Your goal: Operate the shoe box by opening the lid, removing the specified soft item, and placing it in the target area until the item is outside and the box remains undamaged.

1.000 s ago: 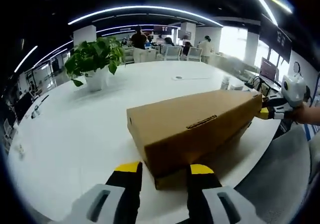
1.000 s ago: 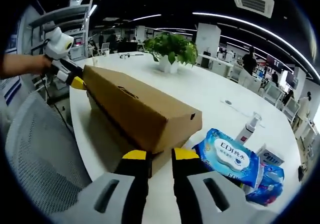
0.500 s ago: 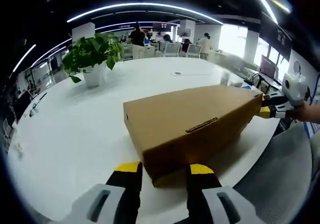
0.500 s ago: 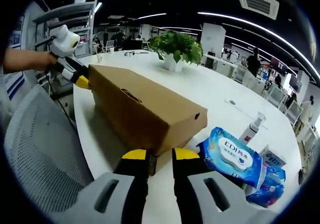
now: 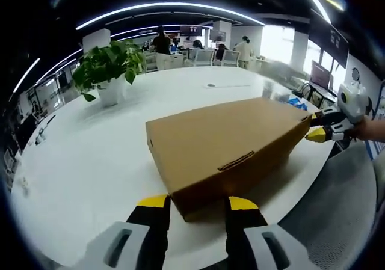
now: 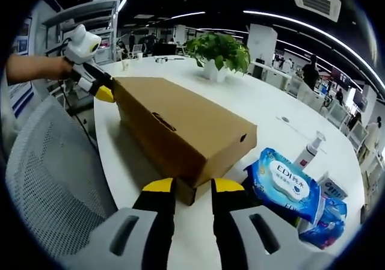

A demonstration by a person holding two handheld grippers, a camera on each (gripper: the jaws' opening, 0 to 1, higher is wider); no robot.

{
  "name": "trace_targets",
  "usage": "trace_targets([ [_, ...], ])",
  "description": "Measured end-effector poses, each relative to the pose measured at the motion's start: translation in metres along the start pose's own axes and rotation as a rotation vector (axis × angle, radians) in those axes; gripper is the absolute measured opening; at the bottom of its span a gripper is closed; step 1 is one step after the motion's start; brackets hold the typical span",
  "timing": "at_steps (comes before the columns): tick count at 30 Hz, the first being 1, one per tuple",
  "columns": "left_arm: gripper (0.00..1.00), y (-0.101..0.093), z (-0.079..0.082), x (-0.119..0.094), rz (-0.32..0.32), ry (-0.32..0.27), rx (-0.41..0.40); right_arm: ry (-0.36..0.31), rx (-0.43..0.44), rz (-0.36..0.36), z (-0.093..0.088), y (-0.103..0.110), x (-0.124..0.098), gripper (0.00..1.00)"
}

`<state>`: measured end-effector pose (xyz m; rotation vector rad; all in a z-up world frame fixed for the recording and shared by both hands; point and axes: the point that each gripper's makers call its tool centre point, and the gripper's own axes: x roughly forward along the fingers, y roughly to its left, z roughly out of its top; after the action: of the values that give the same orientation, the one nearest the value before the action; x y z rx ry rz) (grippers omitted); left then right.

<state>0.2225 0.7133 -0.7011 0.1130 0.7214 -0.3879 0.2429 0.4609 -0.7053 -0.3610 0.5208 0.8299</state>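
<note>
The left gripper (image 5: 197, 202) has its two yellow tips a little apart, one on each side of the near corner of the shoe box (image 5: 231, 142). I cannot tell if the tips are pinching the lid edge or just sitting beside it. The right gripper (image 6: 192, 187) is the same way at the other end, with its tips a little apart at the corner of the box, and again I cannot tell if they hold it.

The box is a long brown one with its lid shut. It lies flat on the white table (image 5: 78, 156), close to the table's edge. Its long side runs from one gripper straight to the other, so each gripper is at one short end and both are just as near. To open it, I think both ends of the lid have to go up together.

Just beside the right gripper is a blue pack of wipes (image 6: 283, 186). A potted plant (image 5: 110, 71) stands well behind the box
</note>
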Motion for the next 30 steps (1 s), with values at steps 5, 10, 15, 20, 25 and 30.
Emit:
trace_targets([
  [5, 0.36, 0.0, -0.002, 0.002, -0.007, 0.008, 0.003, 0.005, 0.02, 0.013, -0.001, 0.002, 0.002, 0.23],
  [10, 0.35, 0.0, -0.004, 0.002, -0.01, 0.012, -0.001, 0.023, 0.034, 0.01, -0.006, 0.001, 0.004, 0.22],
  [15, 0.35, 0.001, 0.0, -0.001, -0.013, -0.005, -0.012, 0.019, 0.029, 0.013, -0.002, 0.002, 0.003, 0.22],
  [20, 0.35, 0.001, 0.003, -0.001, -0.01, -0.004, 0.003, 0.012, 0.022, 0.013, 0.002, 0.0, 0.002, 0.2],
  [25, 0.34, 0.002, 0.0, 0.003, -0.012, 0.007, 0.003, 0.026, 0.051, 0.008, -0.001, 0.0, 0.005, 0.19],
  [30, 0.34, 0.002, -0.005, 0.009, -0.013, 0.031, 0.005, 0.048, 0.063, 0.001, -0.007, 0.0, 0.011, 0.19],
])
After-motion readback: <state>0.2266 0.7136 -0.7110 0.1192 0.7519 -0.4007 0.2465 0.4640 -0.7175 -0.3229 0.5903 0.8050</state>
